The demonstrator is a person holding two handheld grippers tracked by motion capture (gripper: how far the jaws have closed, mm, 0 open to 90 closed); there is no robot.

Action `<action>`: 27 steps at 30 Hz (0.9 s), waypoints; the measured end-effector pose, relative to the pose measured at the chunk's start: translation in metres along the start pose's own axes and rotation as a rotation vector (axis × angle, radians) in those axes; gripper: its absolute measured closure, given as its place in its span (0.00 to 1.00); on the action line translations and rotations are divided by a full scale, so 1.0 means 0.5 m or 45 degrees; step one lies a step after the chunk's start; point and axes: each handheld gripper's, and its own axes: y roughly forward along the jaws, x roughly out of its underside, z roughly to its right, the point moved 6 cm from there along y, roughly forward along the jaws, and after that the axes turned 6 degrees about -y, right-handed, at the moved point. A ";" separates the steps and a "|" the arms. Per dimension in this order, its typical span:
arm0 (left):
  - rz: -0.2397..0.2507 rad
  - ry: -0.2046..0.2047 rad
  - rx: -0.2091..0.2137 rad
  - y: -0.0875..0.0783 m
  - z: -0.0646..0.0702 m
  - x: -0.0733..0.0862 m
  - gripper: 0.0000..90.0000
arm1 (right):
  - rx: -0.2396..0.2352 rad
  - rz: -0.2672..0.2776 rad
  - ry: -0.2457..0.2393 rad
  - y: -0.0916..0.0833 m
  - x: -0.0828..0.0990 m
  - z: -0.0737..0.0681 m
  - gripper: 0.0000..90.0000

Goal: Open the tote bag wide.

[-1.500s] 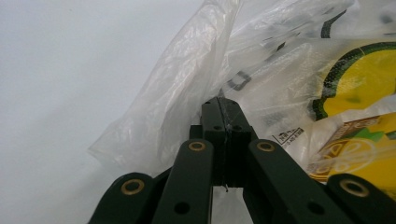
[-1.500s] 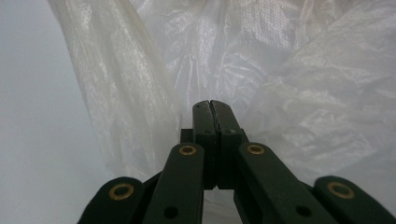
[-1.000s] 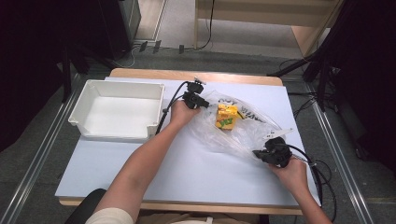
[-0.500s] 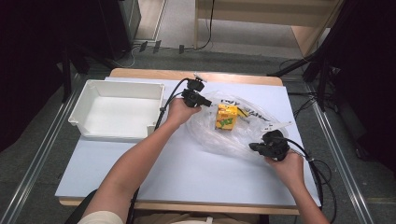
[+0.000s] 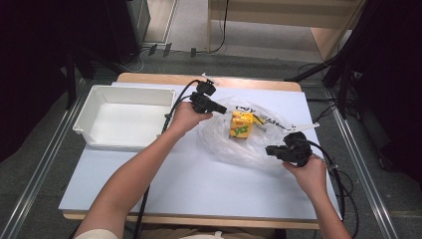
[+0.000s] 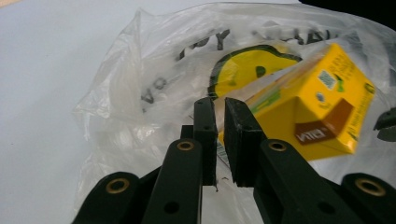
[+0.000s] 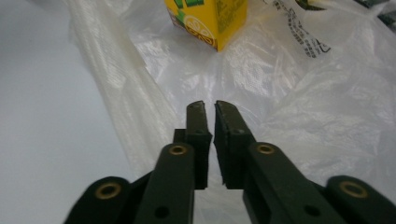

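Both claws have lifted — left claw (image 6: 219,105) and right claw (image 7: 208,108) just cracked open, off the bag (image 5: 259,149).

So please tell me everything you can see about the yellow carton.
The yellow carton is a small drink box, seemingly coated card, with green and lemon graphics, a brown corner patch and small printed labels. It looks undamaged. It stands upright on the crumpled clear plastic bag, which lies near the middle of the white table; whether it sits inside the bag or on top is unclear. Neither tool touches it.
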 end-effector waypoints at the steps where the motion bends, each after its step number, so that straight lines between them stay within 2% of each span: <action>1: 0.007 0.012 0.006 -0.006 0.002 0.001 0.93 | -0.002 -0.001 0.000 -0.002 -0.002 -0.003 0.92; 2: 0.020 0.008 0.021 -0.010 0.005 0.002 0.92 | -0.002 0.004 0.001 -0.005 -0.004 -0.007 0.88; 3: 0.017 0.012 0.028 -0.013 0.007 0.004 0.86 | -0.024 0.012 0.027 -0.009 -0.005 -0.013 0.81; 4: 0.013 0.017 0.034 -0.016 0.008 0.006 0.86 | -0.024 0.012 0.027 -0.009 -0.005 -0.013 0.81; 5: 0.011 0.034 0.032 -0.018 0.009 0.008 0.81 | -0.028 0.030 0.043 -0.011 -0.004 -0.018 0.73; 6: 0.016 0.039 0.043 -0.021 0.009 0.009 0.81 | -0.028 0.030 0.043 -0.011 -0.004 -0.018 0.73; 7: 0.020 0.043 0.042 -0.024 0.009 0.010 0.78 | -0.028 0.037 0.041 -0.011 -0.004 -0.021 0.68; 9: 0.031 0.054 0.076 -0.033 0.012 0.014 0.73 | -0.032 0.056 0.032 -0.013 -0.004 -0.029 0.58; 12: 0.021 0.063 0.094 -0.038 0.017 0.021 0.66 | -0.052 0.070 0.021 -0.015 -0.003 -0.040 0.50; 14: 0.019 0.079 0.094 -0.040 0.020 0.027 0.60 | -0.062 0.067 0.018 -0.014 -0.002 -0.044 0.48; 16: 0.017 0.081 0.119 -0.041 0.024 0.031 0.55 | -0.065 0.064 0.009 -0.014 -0.001 -0.044 0.48; 17: 0.023 0.106 0.127 -0.041 0.026 0.034 0.54 | -0.064 0.064 0.004 -0.014 -0.001 -0.044 0.48; 19: 0.022 0.134 0.107 -0.041 0.029 0.038 0.53 | -0.055 0.064 0.000 -0.017 0.000 -0.042 0.48; 24: 0.024 0.127 0.130 -0.043 0.038 0.041 0.51 | -0.049 0.069 -0.018 -0.019 0.002 -0.044 0.48; 27: 0.016 0.140 0.131 -0.039 0.044 0.042 0.48 | -0.049 0.069 -0.026 -0.019 0.003 -0.044 0.48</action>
